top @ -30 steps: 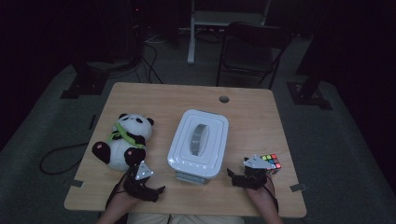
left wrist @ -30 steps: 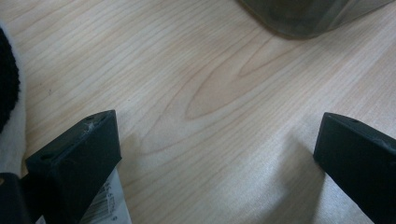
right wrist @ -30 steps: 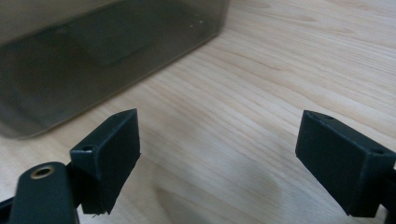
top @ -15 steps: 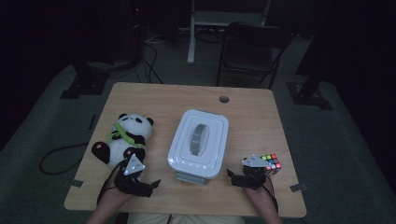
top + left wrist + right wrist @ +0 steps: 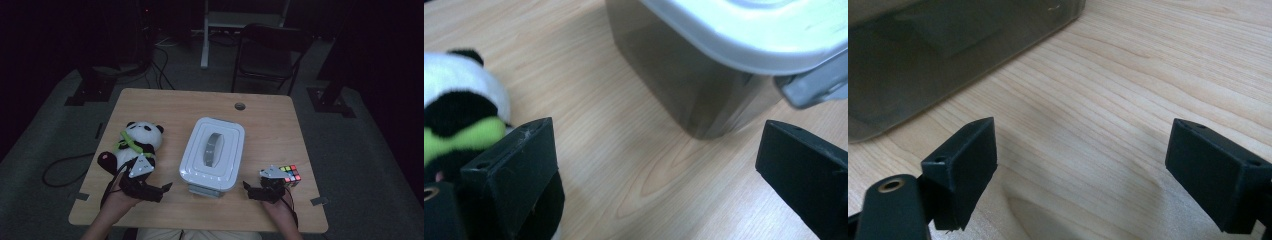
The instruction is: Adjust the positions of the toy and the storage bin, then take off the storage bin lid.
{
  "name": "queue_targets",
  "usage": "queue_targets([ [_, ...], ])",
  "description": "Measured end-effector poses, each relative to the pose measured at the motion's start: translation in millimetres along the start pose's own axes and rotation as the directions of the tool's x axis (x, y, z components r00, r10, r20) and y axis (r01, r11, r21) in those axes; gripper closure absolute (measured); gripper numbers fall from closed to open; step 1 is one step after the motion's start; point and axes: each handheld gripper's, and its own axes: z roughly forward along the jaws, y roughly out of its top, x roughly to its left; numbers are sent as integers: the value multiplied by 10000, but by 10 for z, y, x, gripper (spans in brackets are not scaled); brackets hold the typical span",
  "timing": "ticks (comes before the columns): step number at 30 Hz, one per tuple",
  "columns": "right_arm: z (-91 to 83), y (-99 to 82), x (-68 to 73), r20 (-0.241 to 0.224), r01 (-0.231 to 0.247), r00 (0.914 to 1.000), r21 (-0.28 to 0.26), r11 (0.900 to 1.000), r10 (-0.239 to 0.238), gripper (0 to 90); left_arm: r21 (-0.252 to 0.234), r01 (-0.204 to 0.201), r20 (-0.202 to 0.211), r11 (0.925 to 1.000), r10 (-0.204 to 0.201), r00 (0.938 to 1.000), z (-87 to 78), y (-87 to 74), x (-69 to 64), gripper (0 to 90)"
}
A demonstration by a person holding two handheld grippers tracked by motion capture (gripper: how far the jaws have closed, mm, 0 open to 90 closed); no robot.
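Your left hand-held gripper (image 5: 159, 191) has slid left toward the panda (image 5: 134, 145), jaws wide and empty; likely you're lining up on the toy or the lidded box (image 5: 212, 152) between both tools. Your right hand-held gripper (image 5: 251, 191) sits open beside the cube (image 5: 289, 173), low over the desk (image 5: 270, 117).

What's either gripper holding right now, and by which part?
Nothing. The left gripper and right gripper both stand with jaws wide apart over bare table, the container ahead of them untouched.
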Motion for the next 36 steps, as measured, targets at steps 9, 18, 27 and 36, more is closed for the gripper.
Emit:
queue_targets([
  [9,3,-2,-10,-28,-86,10000,79,9999,86,131,-47,-331,311,9994,332,9990,58,165,-96,37],
  [18,9,0,-2,6,-18,10000,156,9999,18,131,-243,-389,456,9989,400,9982,63,299,-121,37],
  [27,11,1,0,78,-47,10000,195,9998,45,132,-335,-726,605,9968,745,9954,84,523,-236,37],
  [36,20,3,-2,73,-108,9999,337,9994,106,139,-454,-1083,994,9931,1123,9887,230,741,-377,38],
])
